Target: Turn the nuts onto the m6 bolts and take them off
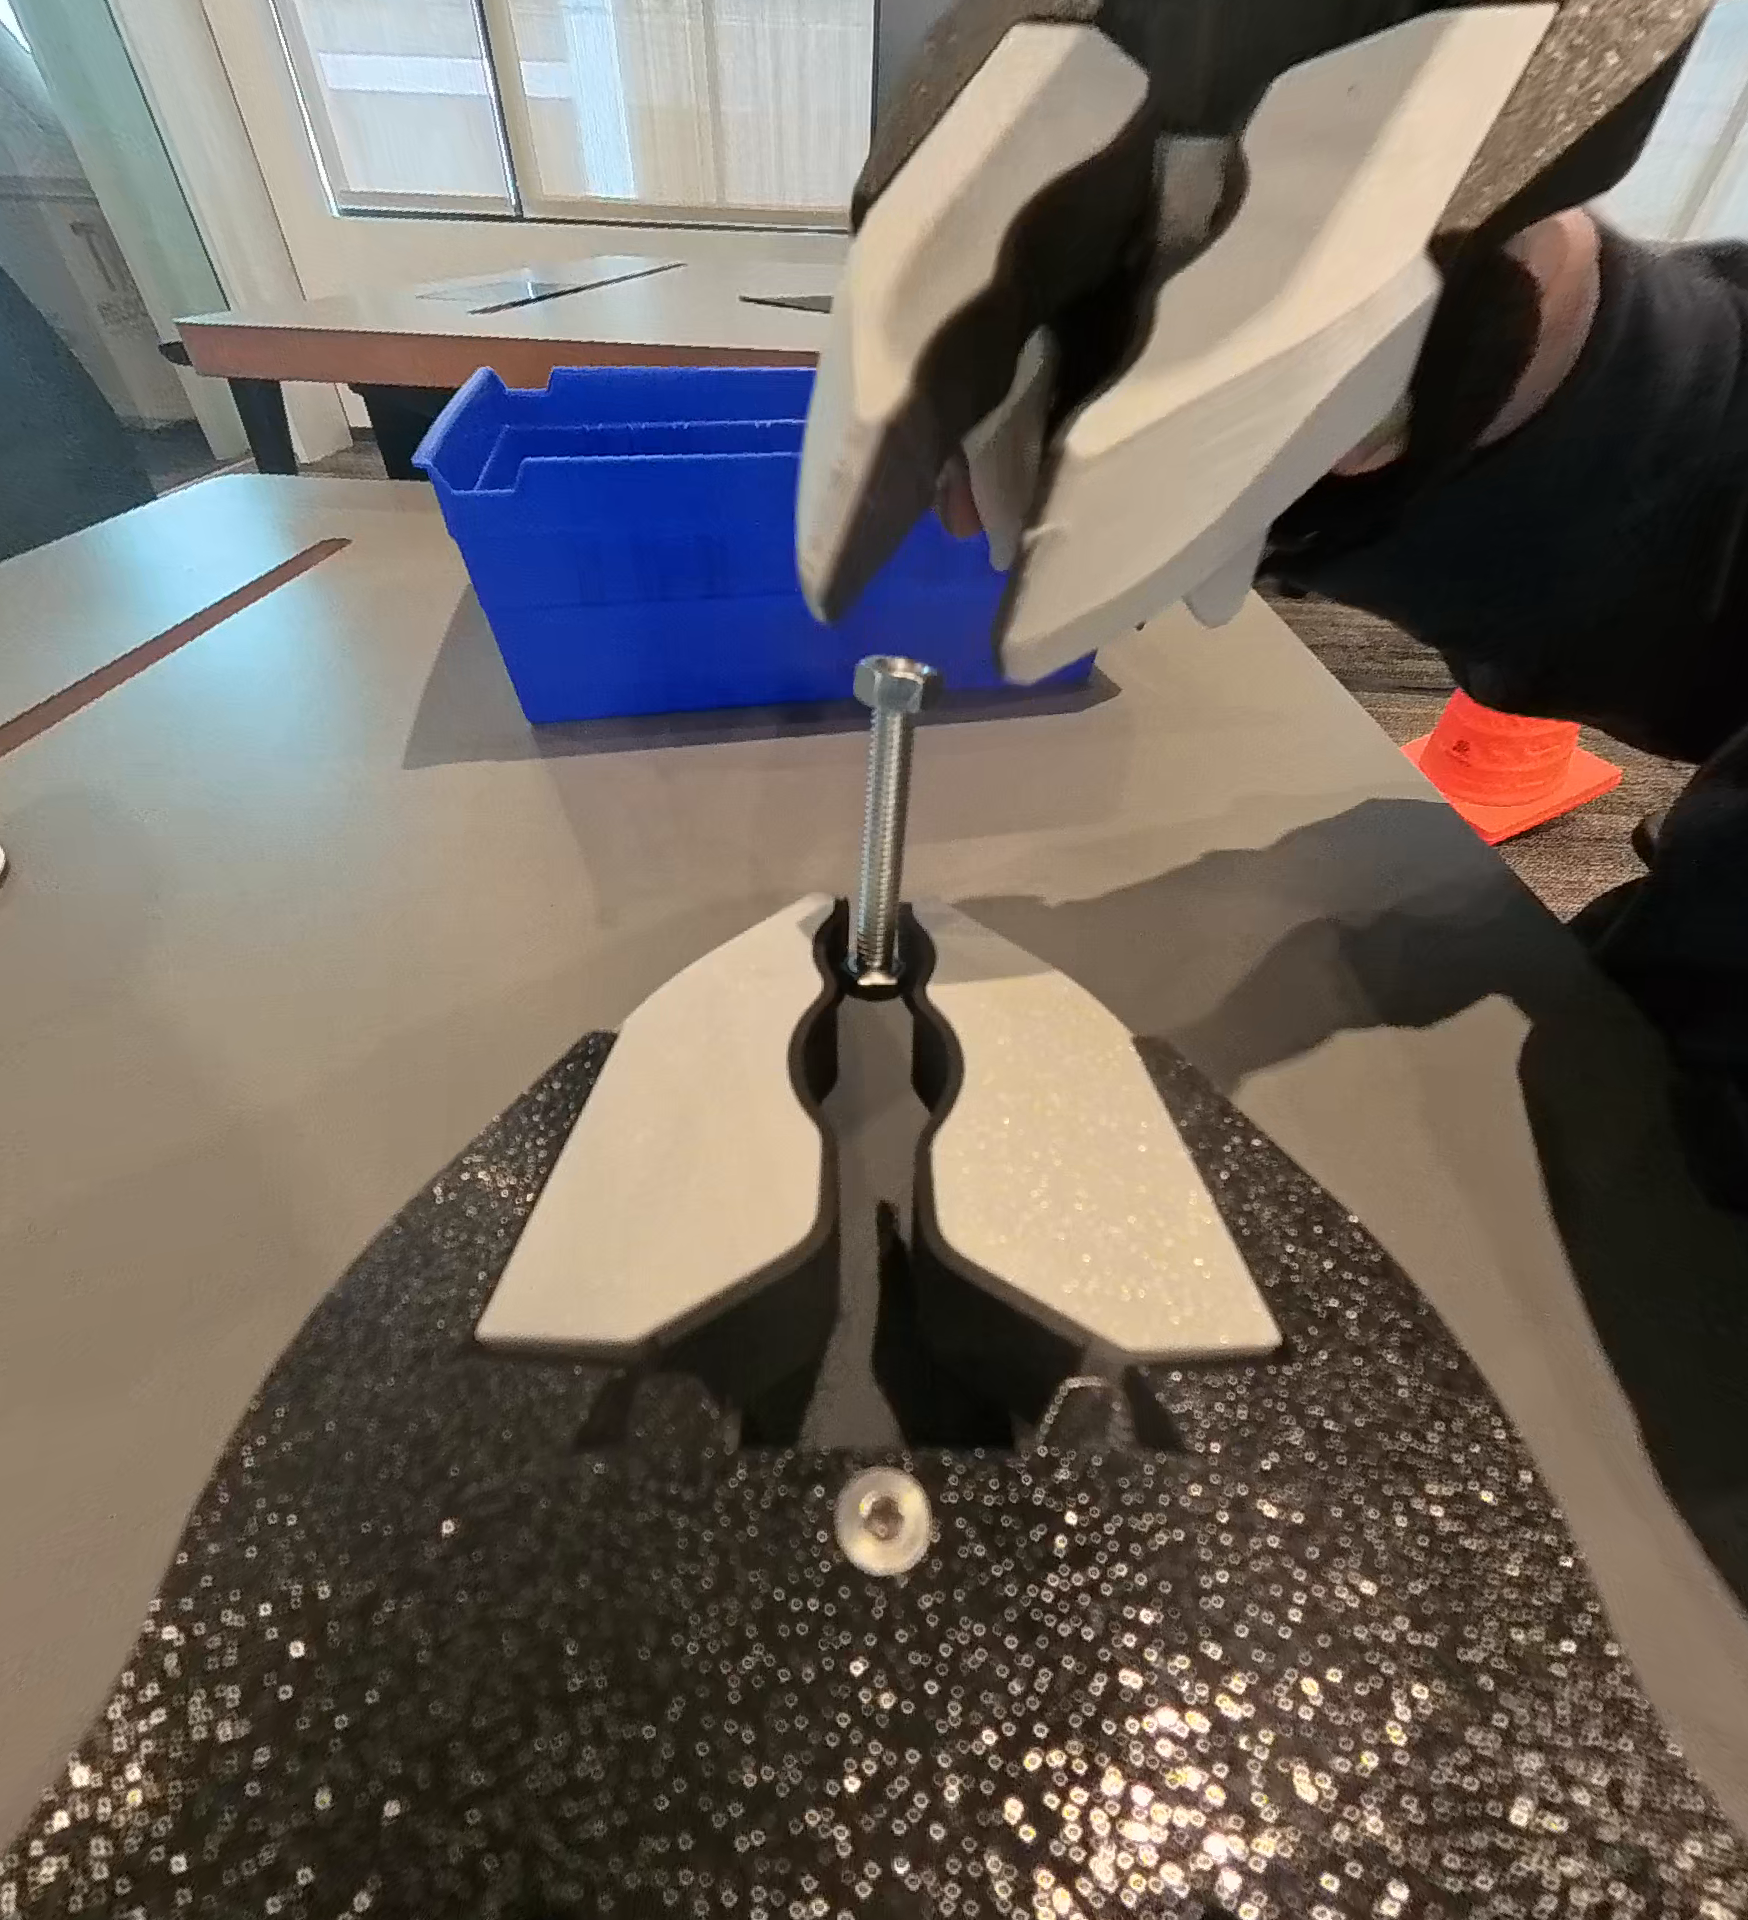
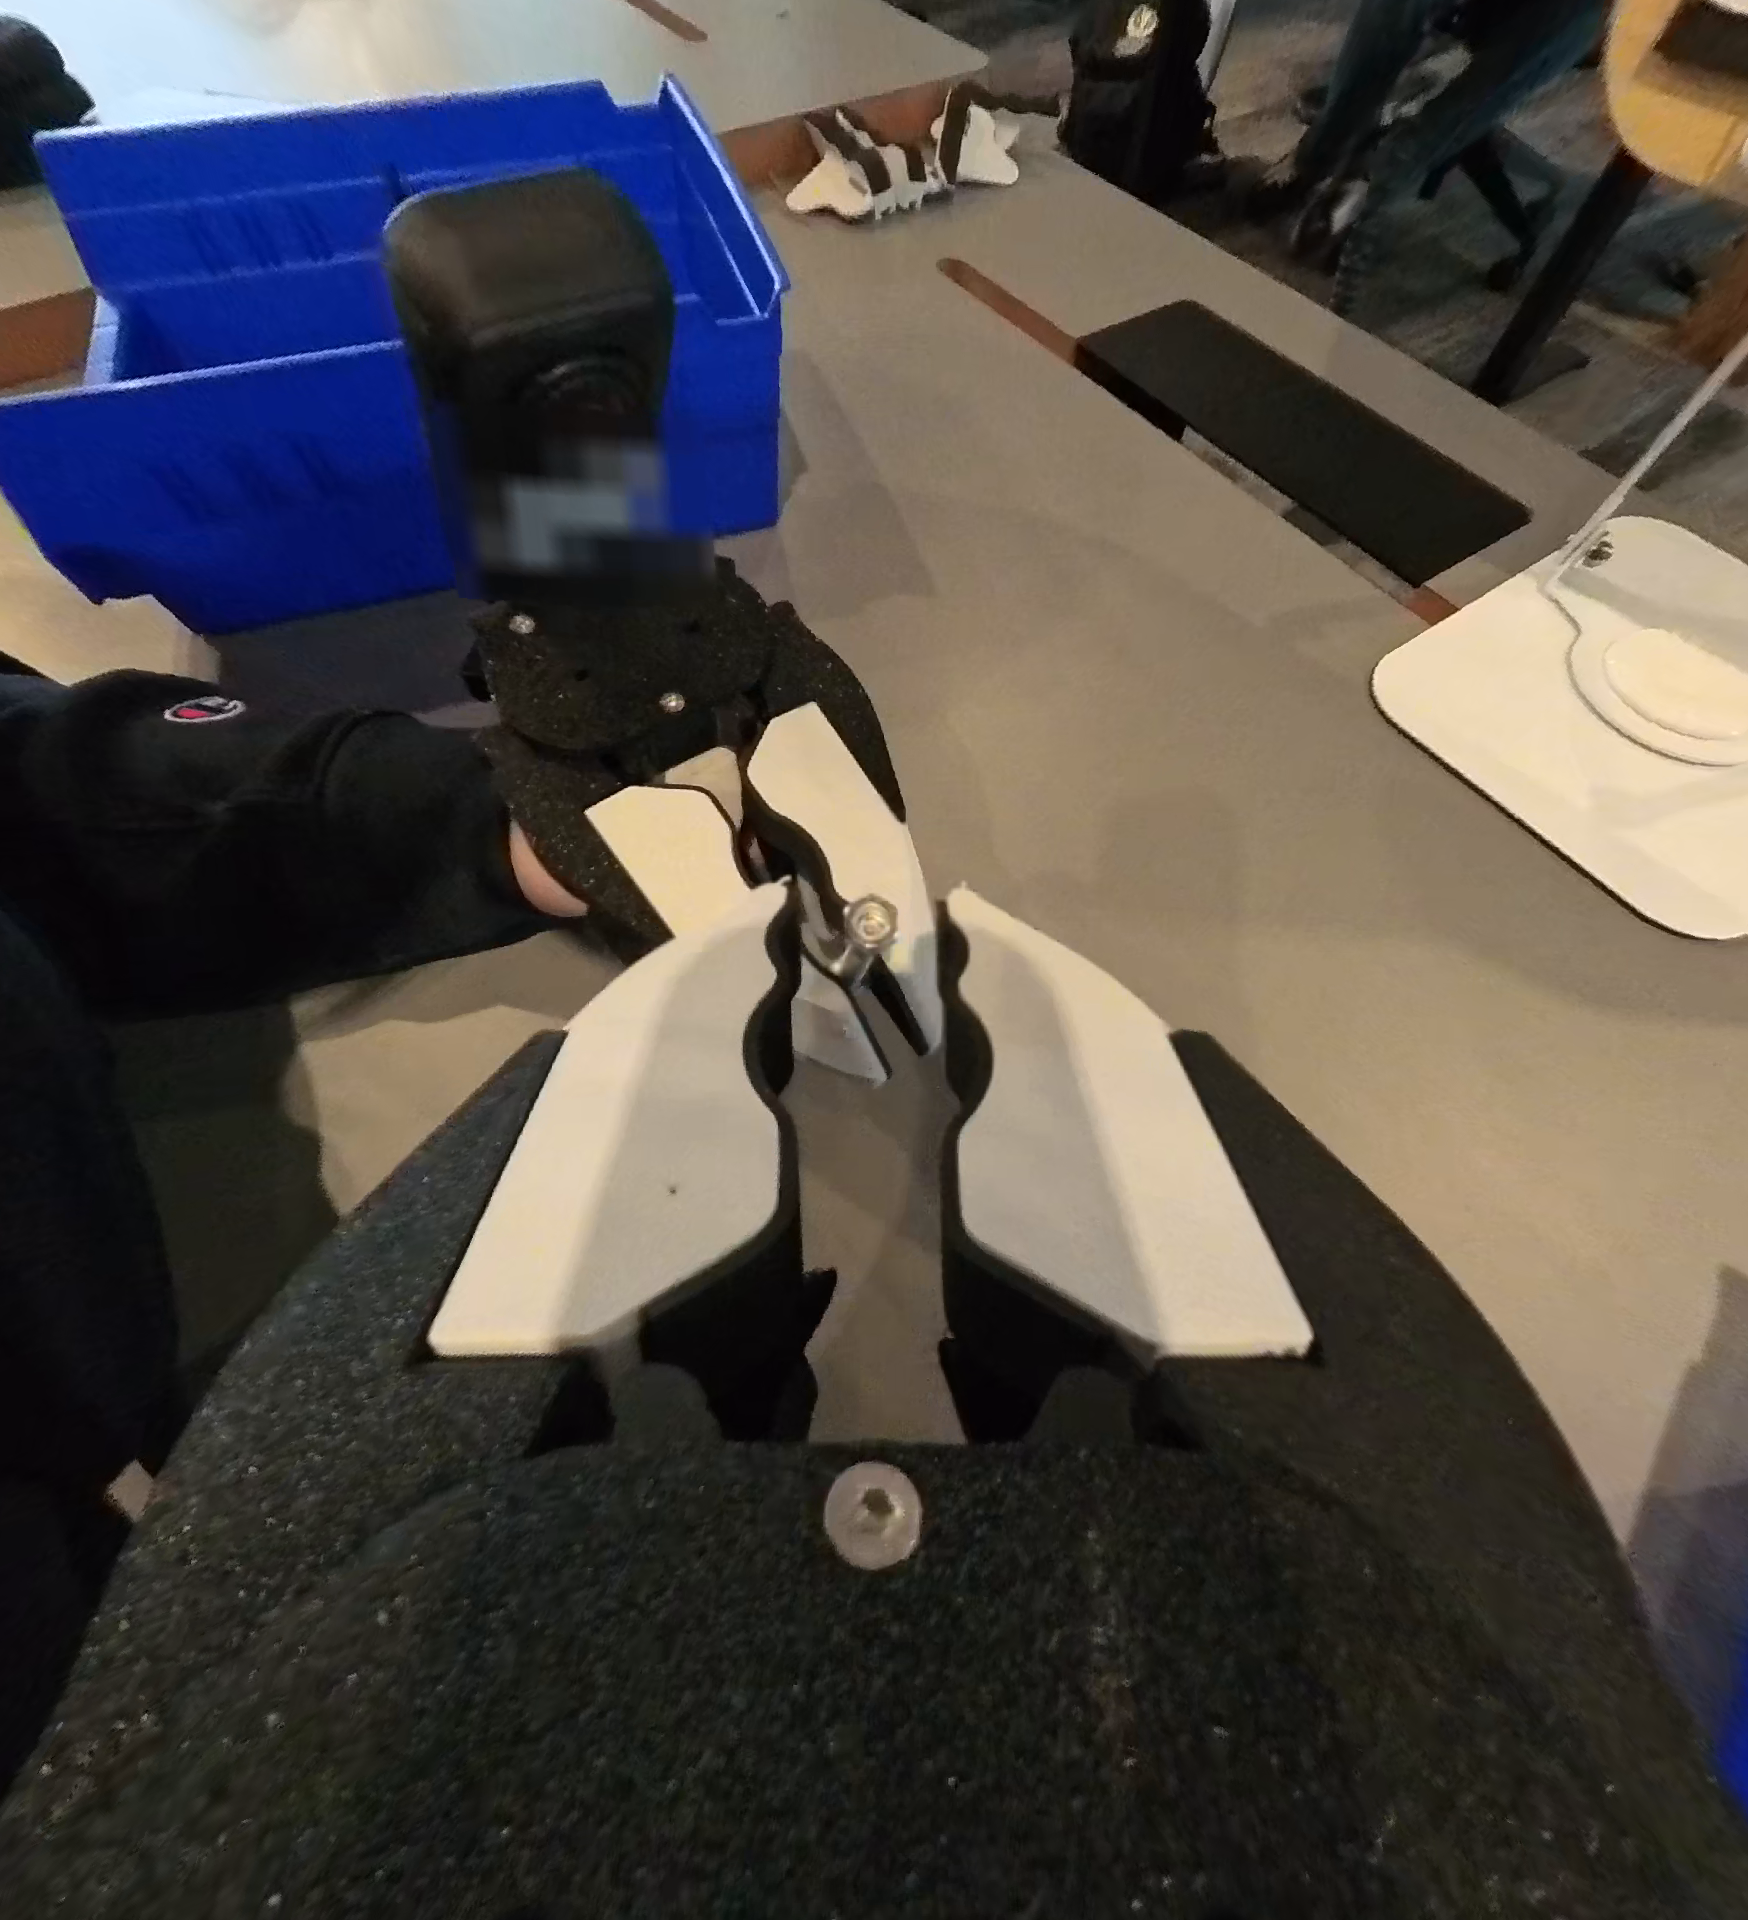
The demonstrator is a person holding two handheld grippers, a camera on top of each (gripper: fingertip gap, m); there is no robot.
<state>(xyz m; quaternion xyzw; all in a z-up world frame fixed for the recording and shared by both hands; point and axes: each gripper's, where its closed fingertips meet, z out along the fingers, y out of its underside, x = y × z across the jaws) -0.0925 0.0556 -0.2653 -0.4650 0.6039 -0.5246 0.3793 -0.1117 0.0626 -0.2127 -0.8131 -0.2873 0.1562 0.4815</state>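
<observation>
The left tool (image 1: 875, 961) was clamped on the lower end of an m6 bolt (image 1: 880, 821), which stood upright above the grey bench (image 1: 226, 987), a nut (image 1: 878, 977) sitting at the grip. The hex head (image 1: 894, 681) topped the bolt. Just above it hovered the right tool (image 1: 917, 613), its jaws spread apart around nothing; the same tool (image 2: 865, 914) framed the bolt head (image 2: 870, 920) from above. Behind, a blue bin (image 1: 662, 582) rested on the bench, divided by blue partitions; its contents could not be made out. An orange cone (image 1: 1504, 764) sat on the floor.
</observation>
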